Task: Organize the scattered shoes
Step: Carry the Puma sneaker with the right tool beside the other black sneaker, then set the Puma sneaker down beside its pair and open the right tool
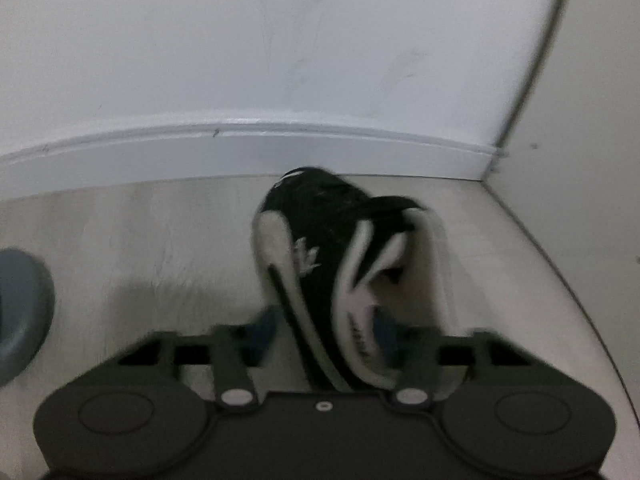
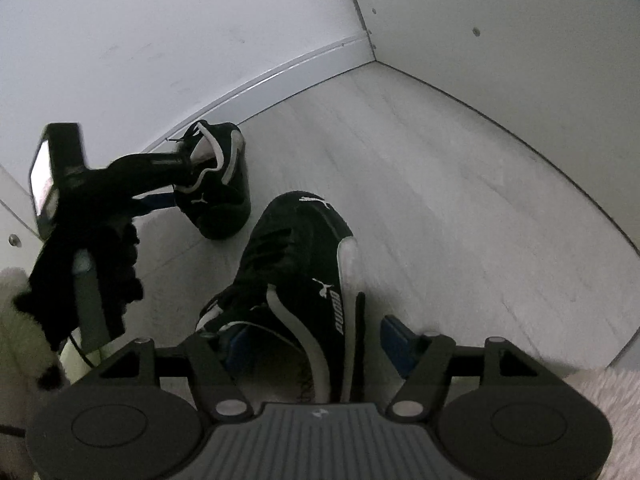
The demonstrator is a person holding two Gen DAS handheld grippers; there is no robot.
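Near the white baseboard (image 1: 240,148), on pale wood-grain floor (image 2: 440,168), two black suede sneakers with white stripes are each clamped in a gripper. Left gripper (image 1: 324,328) pinches the left sneaker (image 1: 316,240) between blue pads. Right gripper (image 2: 316,336) grips the right sneaker (image 2: 304,264) by its collar. Only the right view shows the black-gloved hand (image 2: 92,264), a fuzzy sleeve and the white rug (image 2: 612,400).

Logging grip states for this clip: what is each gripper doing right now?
Left gripper: shut on a black sneaker.
Right gripper: around the other black sneaker; grip cannot be told.
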